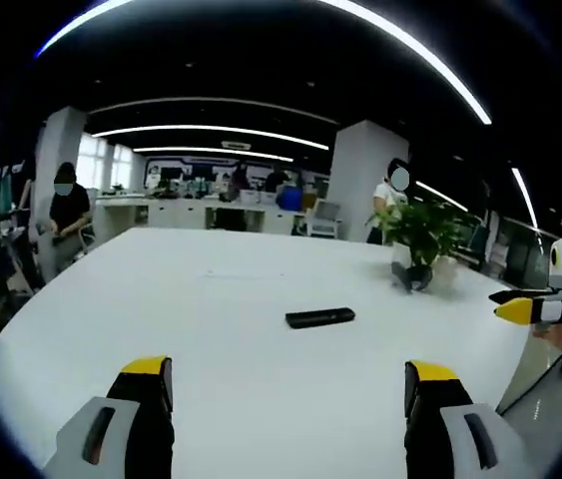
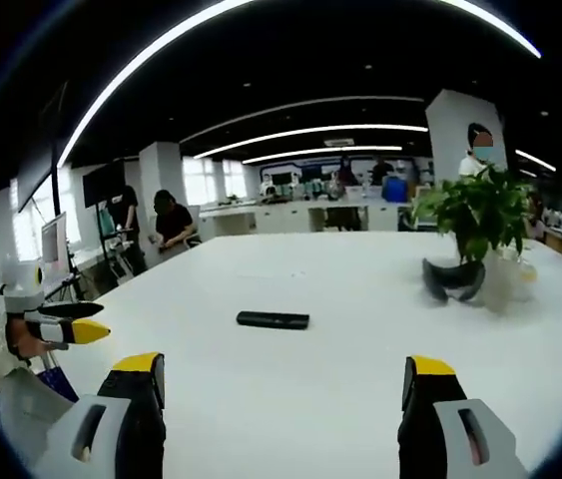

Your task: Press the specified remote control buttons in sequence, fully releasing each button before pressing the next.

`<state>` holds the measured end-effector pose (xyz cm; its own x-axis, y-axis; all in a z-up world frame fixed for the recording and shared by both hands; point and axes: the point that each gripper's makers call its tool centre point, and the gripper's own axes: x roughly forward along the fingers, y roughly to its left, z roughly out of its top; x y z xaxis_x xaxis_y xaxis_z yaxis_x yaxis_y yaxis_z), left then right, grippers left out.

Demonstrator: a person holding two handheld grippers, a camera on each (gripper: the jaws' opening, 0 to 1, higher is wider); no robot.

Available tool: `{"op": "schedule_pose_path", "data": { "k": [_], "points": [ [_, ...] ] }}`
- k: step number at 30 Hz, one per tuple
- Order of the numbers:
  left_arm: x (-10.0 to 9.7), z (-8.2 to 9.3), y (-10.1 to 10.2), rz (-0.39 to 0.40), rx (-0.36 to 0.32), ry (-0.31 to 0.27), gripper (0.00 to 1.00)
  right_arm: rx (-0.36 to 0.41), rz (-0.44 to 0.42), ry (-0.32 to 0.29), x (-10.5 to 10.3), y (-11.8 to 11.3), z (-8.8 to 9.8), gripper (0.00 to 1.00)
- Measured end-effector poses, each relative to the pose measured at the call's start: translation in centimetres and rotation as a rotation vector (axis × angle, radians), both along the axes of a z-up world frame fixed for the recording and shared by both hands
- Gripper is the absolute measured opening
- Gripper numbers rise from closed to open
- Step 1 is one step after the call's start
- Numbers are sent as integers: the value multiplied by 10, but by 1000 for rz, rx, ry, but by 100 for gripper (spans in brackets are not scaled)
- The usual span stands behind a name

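A: Remote?
B: I see the remote (image 1: 319, 317) flat on the white worktop (image 1: 211, 329), well ahead of my left gripper (image 1: 287, 384) and right gripper (image 2: 281, 384)

A: Fingers?
B: Both spread wide, holding nothing

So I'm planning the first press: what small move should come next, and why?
Probably bring the right gripper forward toward the remote: it lies untouched on the white table, well ahead of the open fingers.
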<state>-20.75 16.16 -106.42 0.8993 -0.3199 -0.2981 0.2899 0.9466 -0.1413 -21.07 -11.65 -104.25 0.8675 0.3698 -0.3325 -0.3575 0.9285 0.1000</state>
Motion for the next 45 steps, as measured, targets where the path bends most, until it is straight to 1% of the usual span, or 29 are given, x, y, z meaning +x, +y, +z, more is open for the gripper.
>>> {"op": "schedule_pose_path", "data": {
  "k": [2, 5, 11, 15, 21, 24, 27, 29, 31, 34, 37, 40, 45],
  "points": [
    [0, 8, 1, 7, -22, -30, 99, -4, 7, 6, -1, 2, -2, 99],
    [0, 11, 2, 19, -15, -48, 99, -15, 20, 9, -2, 5, -5, 99],
    [0, 8, 0, 16, 11, -39, 99, -23, 25, 10, -3, 5, -6, 99],
    [0, 6, -2, 13, 4, -32, 99, -14, 21, 19, -2, 4, -9, 99],
    [2, 4, 5, 34, 1, -26, 99, -8, 29, 42, -4, 5, -13, 99],
    [5, 2, 10, 49, 23, -24, 99, -3, 36, 47, -4, 7, -13, 99],
    [4, 1, 11, 47, 29, -19, 99, 13, 38, 64, -4, 7, -16, 99],
    [5, 1, 11, 49, 34, -23, 99, 18, 35, 61, -4, 6, -15, 99],
    [5, 0, 13, 55, 31, -21, 99, 17, 30, 58, -4, 6, -15, 99],
    [6, 1, 17, 68, 33, -22, 99, 25, 34, 67, -5, 7, -16, 99],
    [5, 1, 17, 69, 20, -23, 99, 26, 43, 79, -6, 8, -18, 99],
    [5, 2, 18, 75, 29, -28, 99, 18, 46, 69, -6, 9, -17, 99],
    [5, 2, 18, 80, 9, -25, 99, 19, 48, 73, -6, 8, -18, 98]
  ]
}}
